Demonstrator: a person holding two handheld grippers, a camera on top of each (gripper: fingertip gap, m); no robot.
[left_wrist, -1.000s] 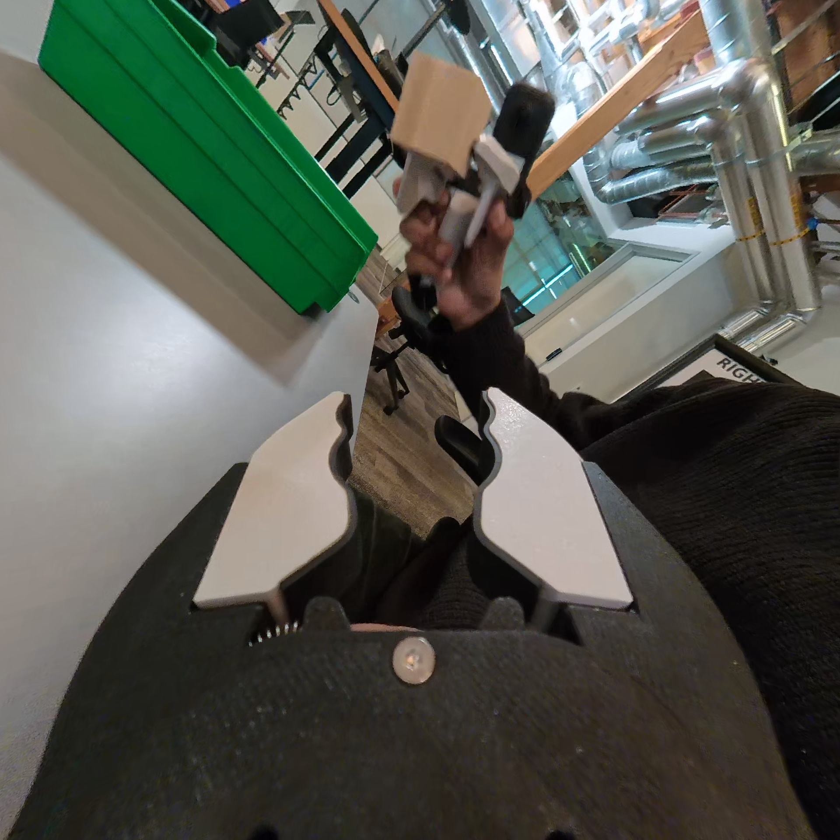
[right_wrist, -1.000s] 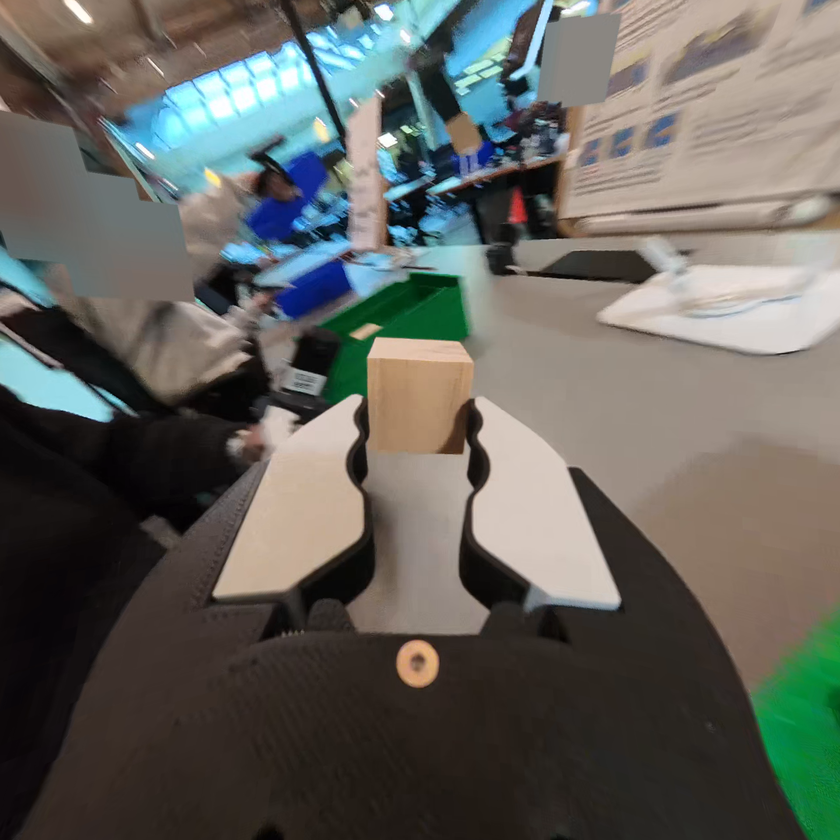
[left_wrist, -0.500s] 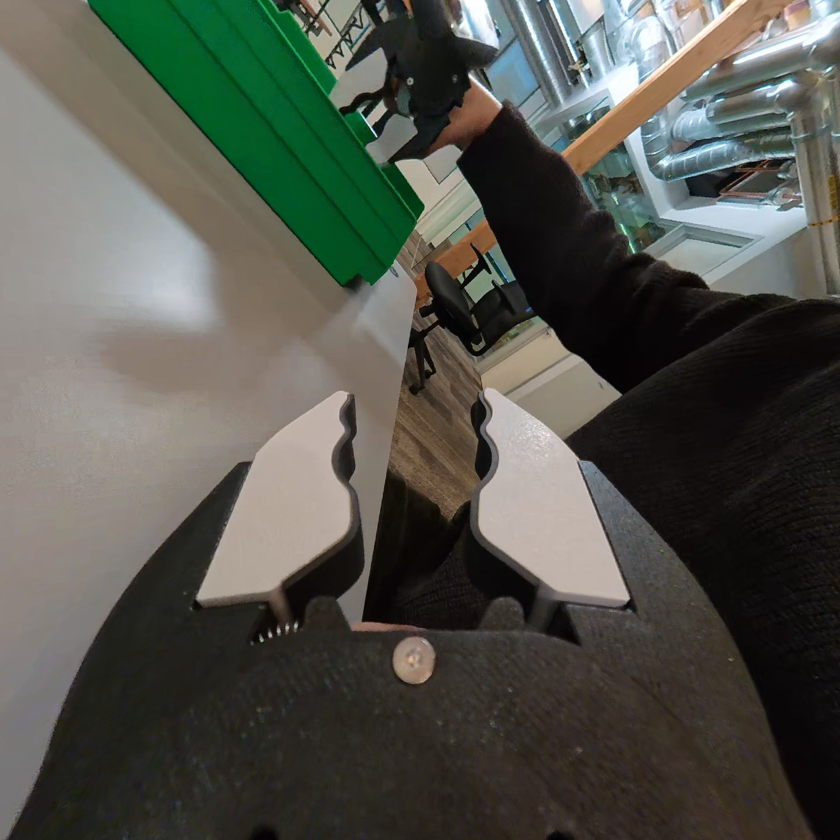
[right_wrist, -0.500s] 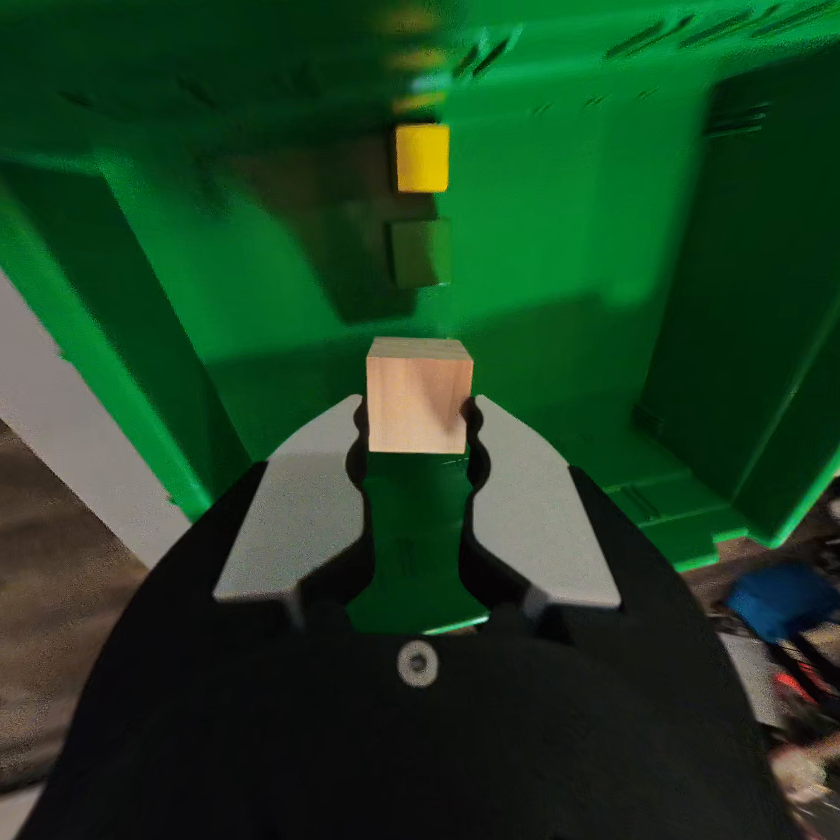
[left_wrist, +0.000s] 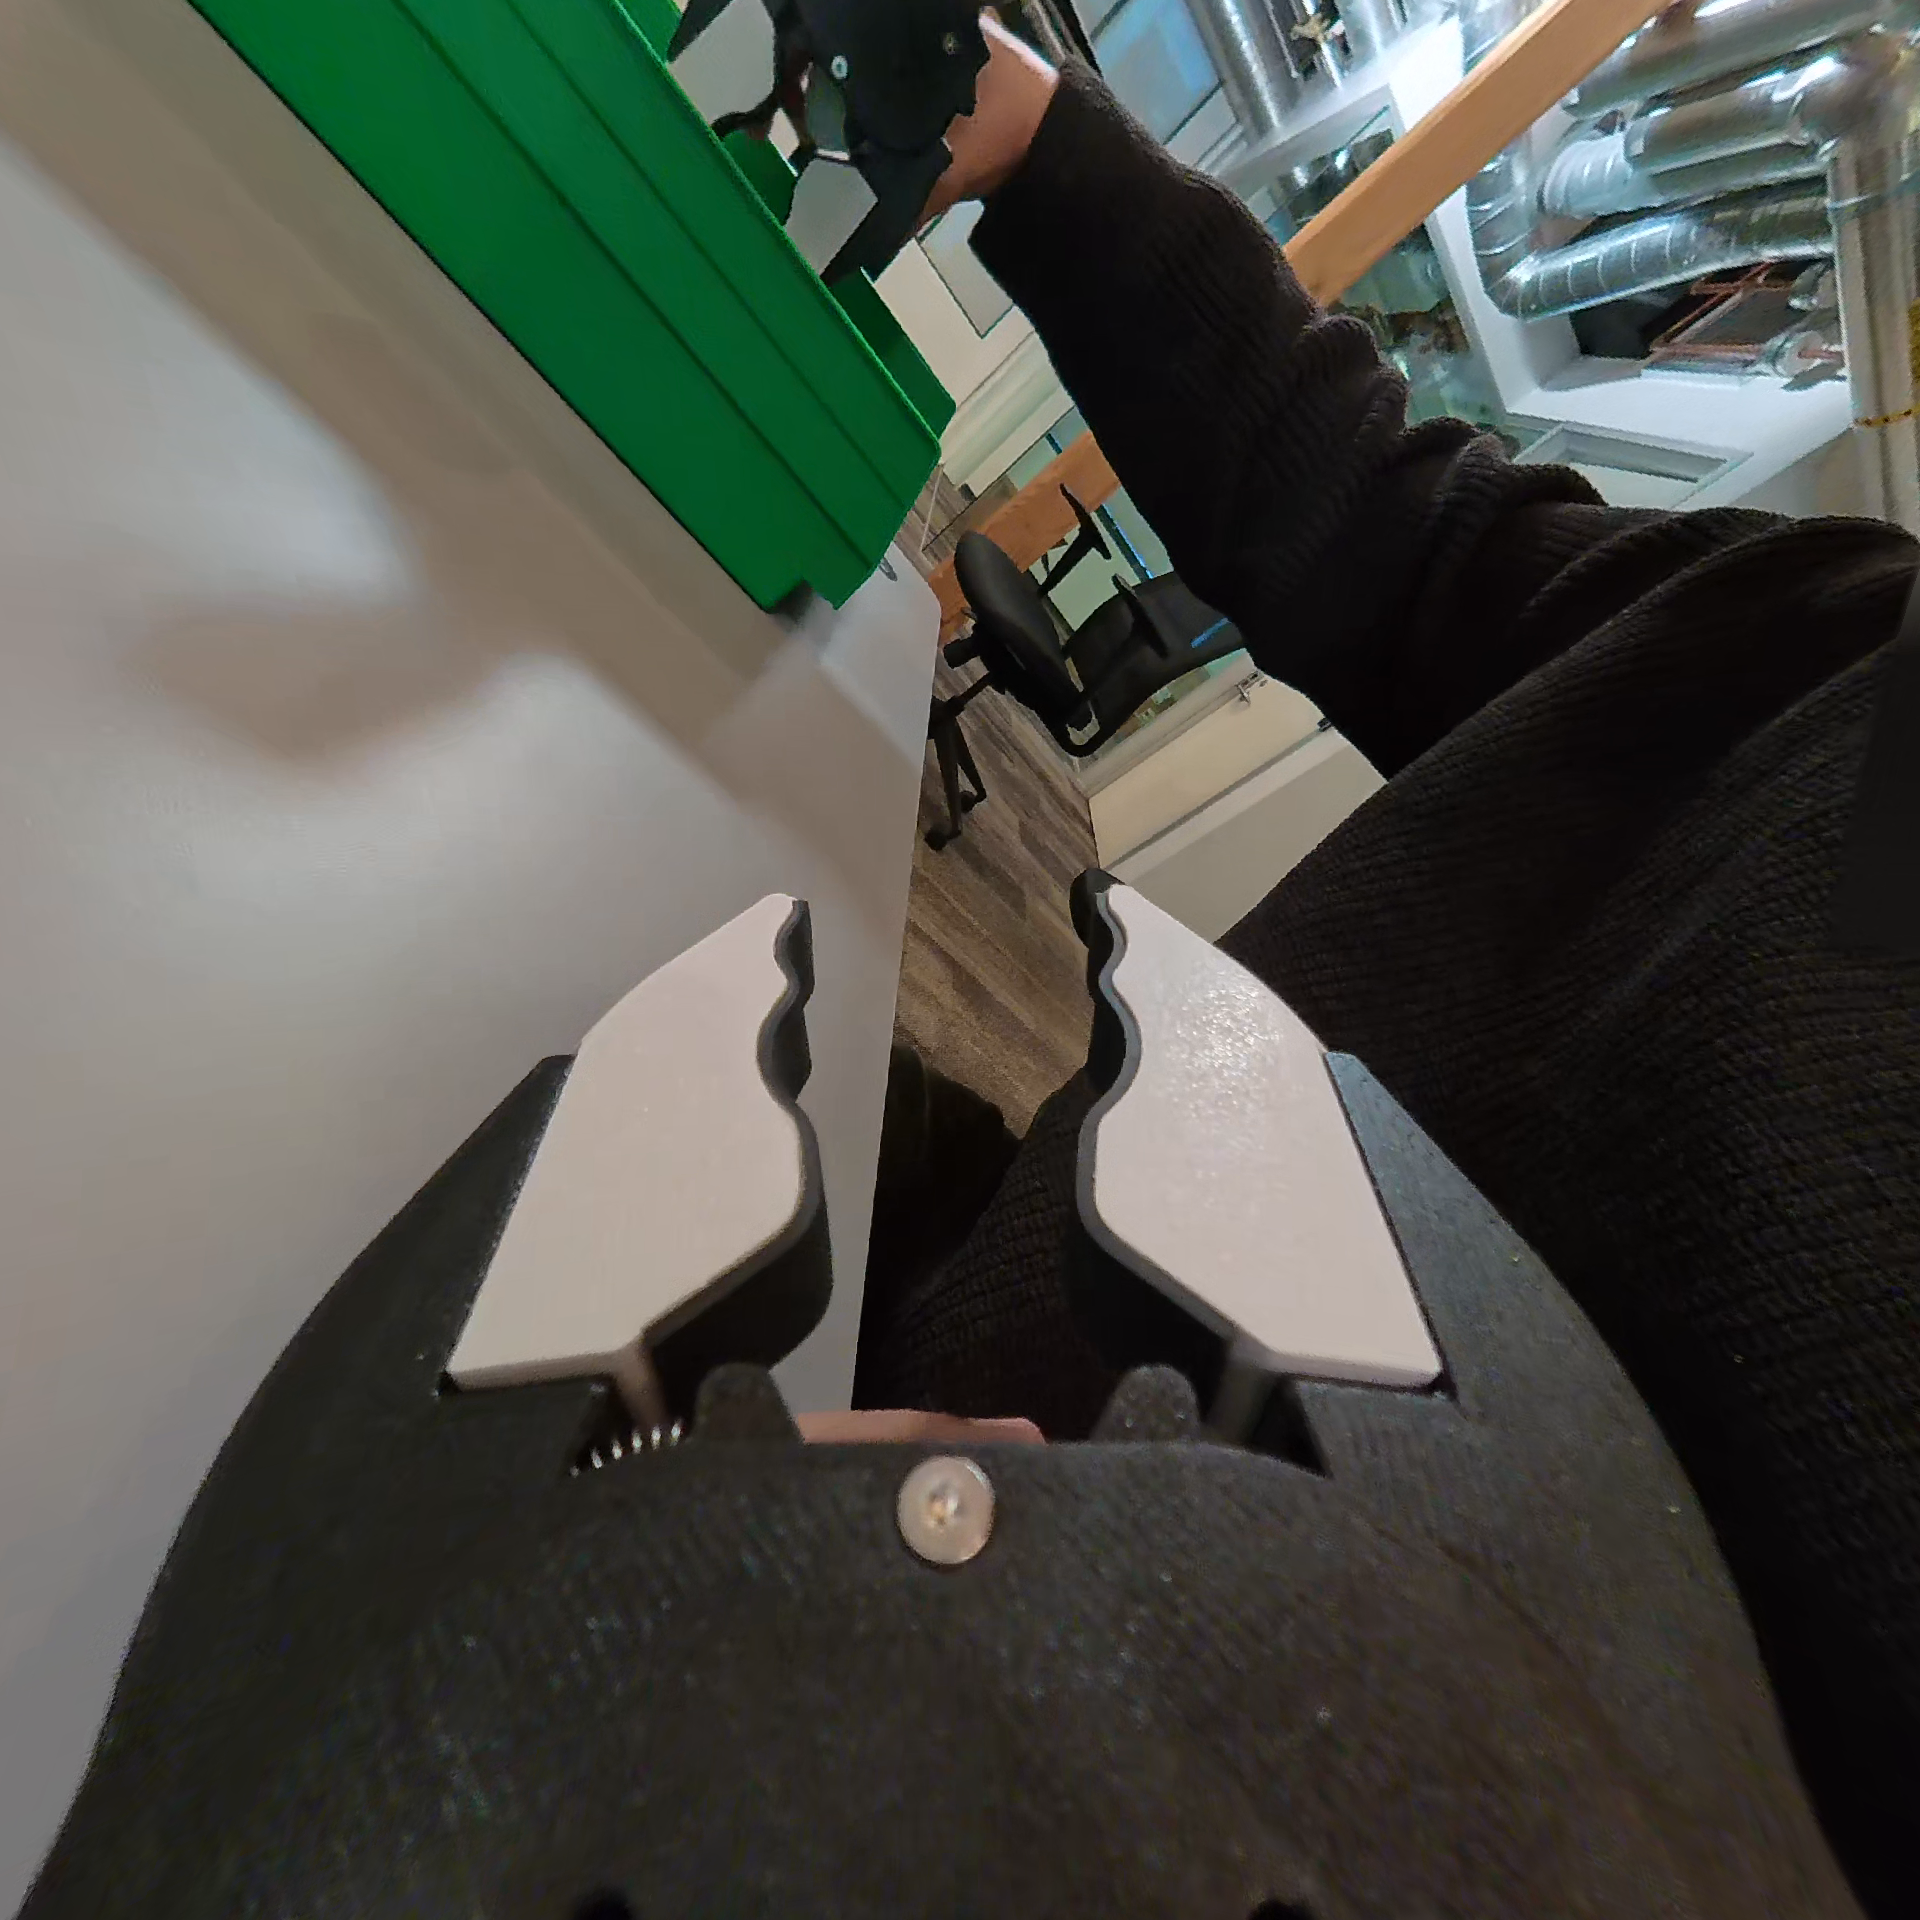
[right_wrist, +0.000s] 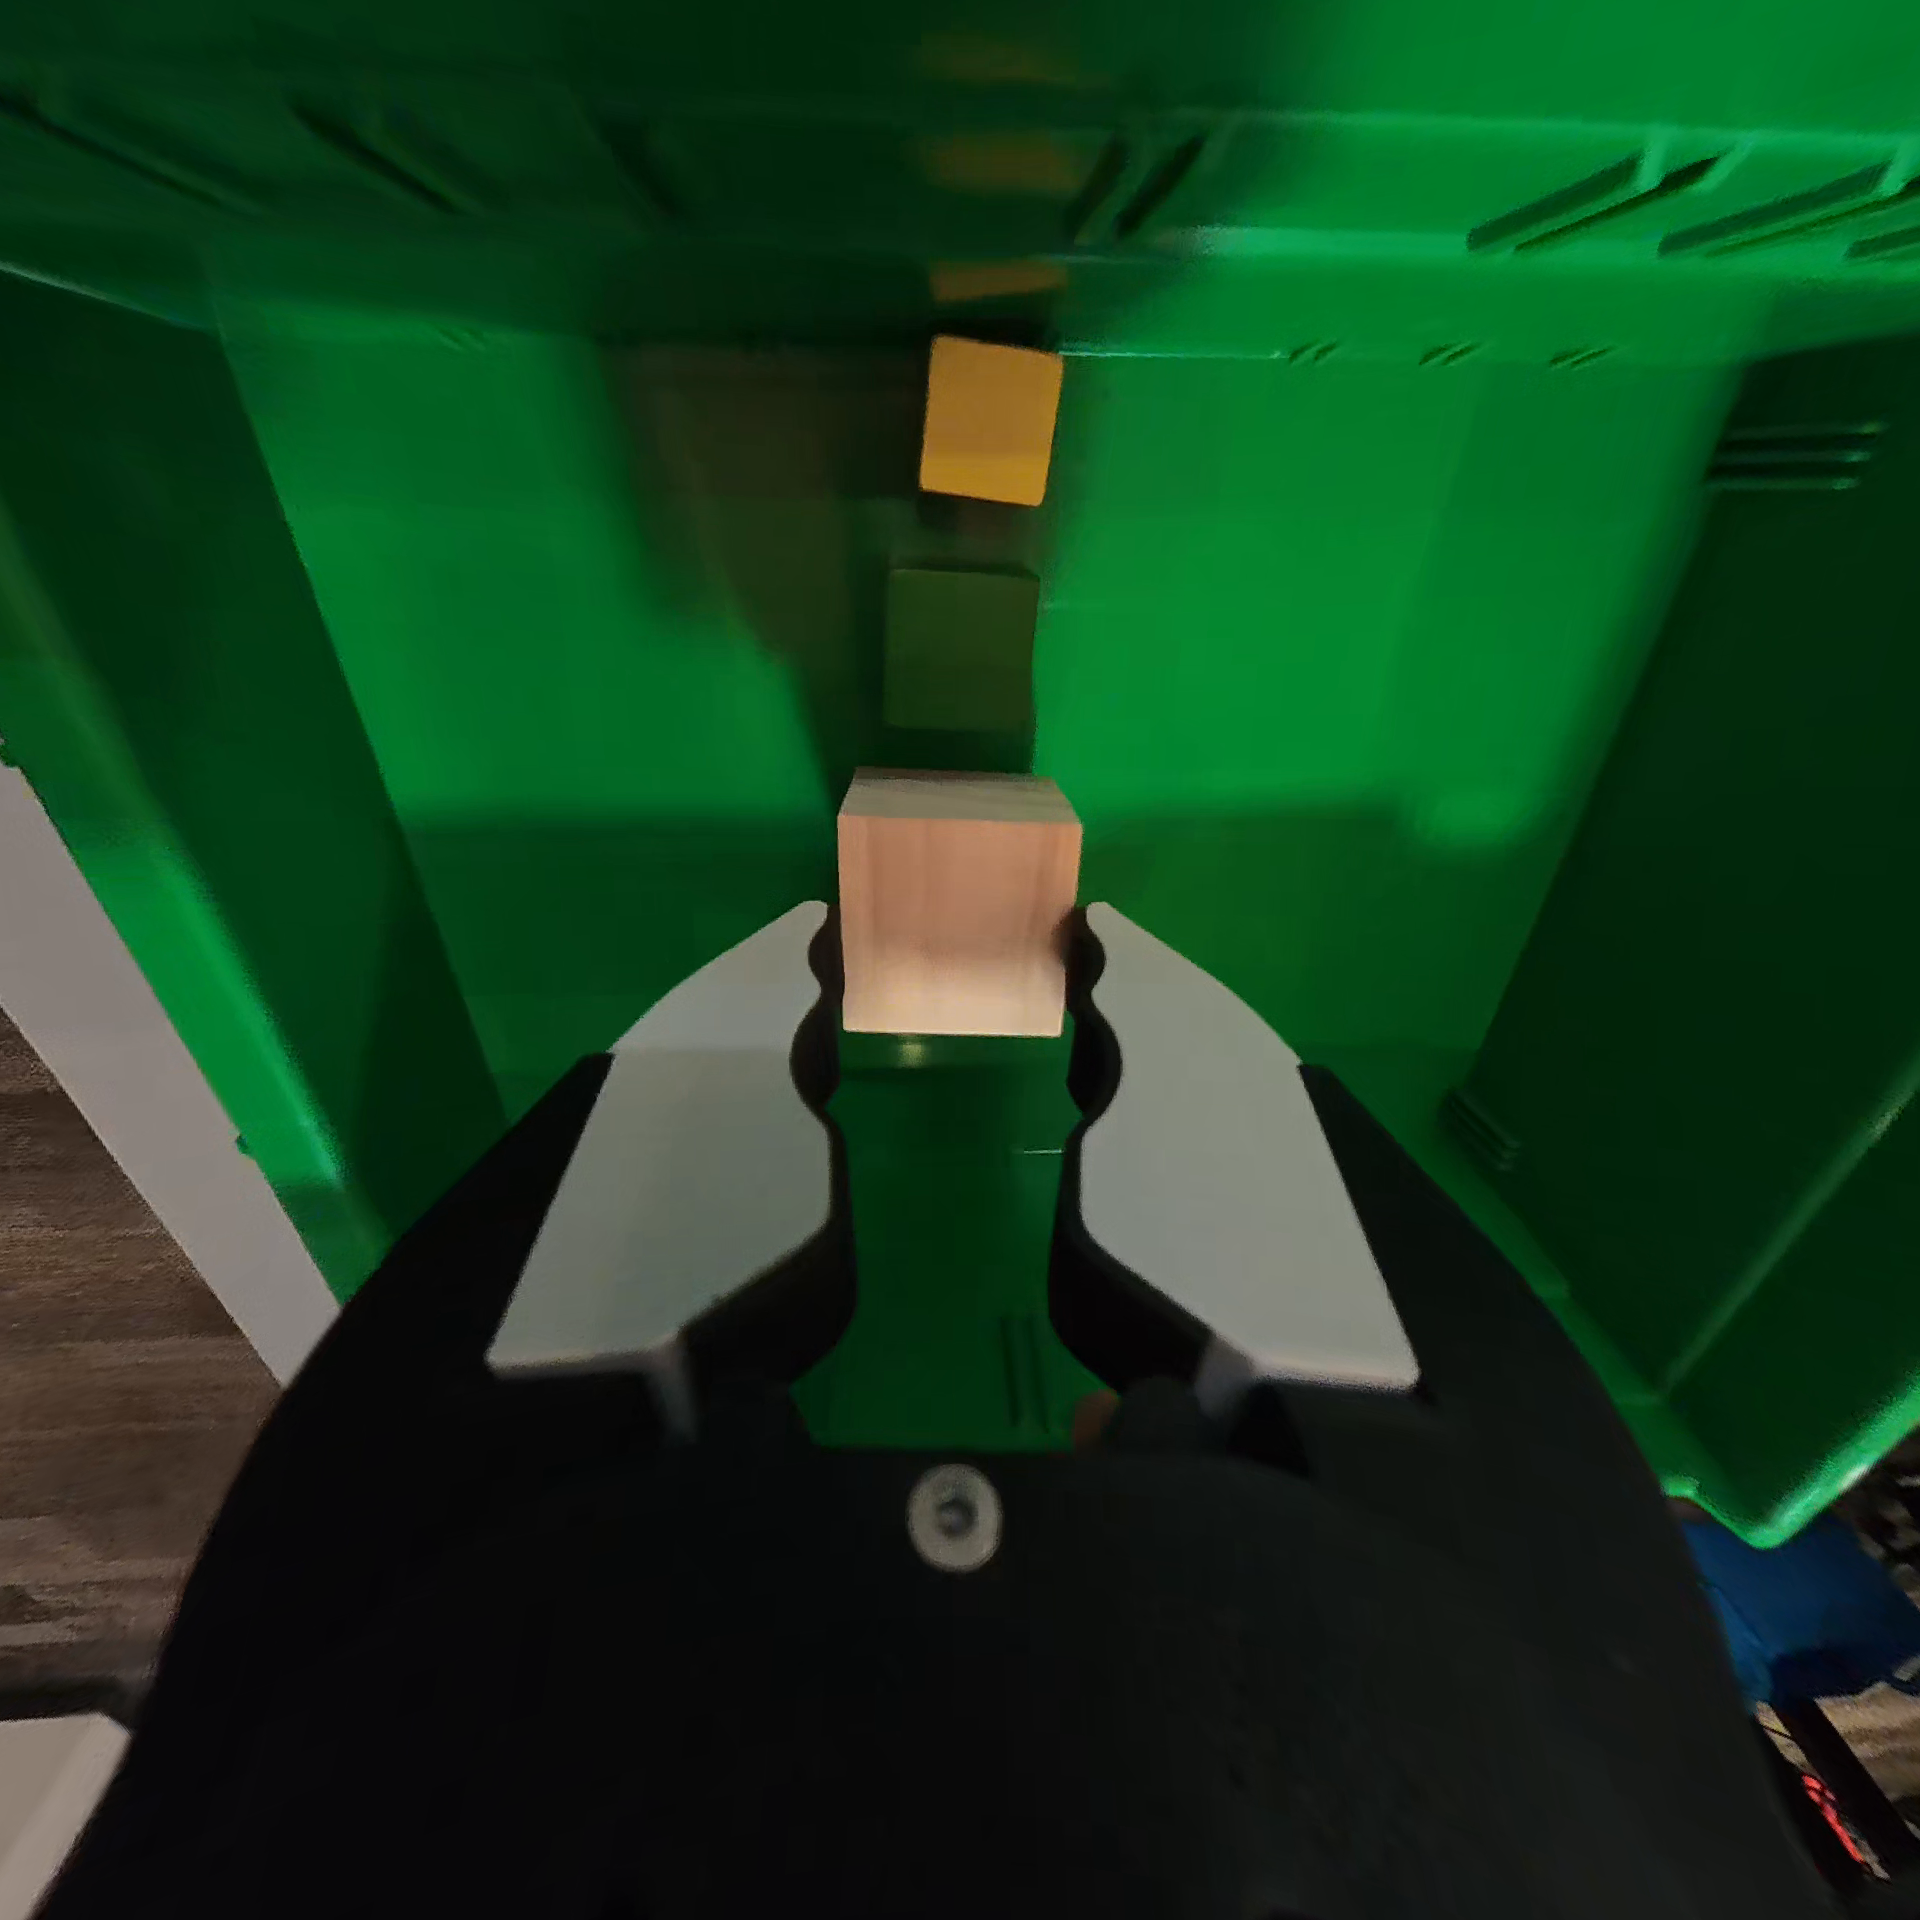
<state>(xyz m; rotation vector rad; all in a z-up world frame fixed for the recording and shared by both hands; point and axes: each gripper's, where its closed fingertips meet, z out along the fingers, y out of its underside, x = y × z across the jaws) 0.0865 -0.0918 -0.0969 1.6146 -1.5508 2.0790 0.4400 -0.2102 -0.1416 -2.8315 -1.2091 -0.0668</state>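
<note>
My right gripper (right_wrist: 951, 920) is shut on a plain wooden cube (right_wrist: 958, 902), held between the fingertips inside a green bin (right_wrist: 1351, 727). On the bin floor beyond it lie a green cube (right_wrist: 961, 646) and a yellow cube (right_wrist: 989, 419), roughly in line. My left gripper (left_wrist: 940, 914) is open and empty, tilted on its side over the edge of the white table (left_wrist: 260, 831). In the left wrist view the green bin (left_wrist: 623, 270) stands farther along the table, and the right gripper (left_wrist: 883, 94), held by a hand, reaches into it from above.
A black-sleeved arm (left_wrist: 1299, 416) spans the right of the left wrist view. Office chairs (left_wrist: 1039, 644) stand on the wood floor (left_wrist: 987, 935) beyond the table edge. The table edge (right_wrist: 125, 1039) and floor show left of the bin in the right wrist view.
My right gripper has swung with the wooden cube from above the table down into the green bin and sunk a little deeper. The left gripper has stayed open and shifted slightly.
</note>
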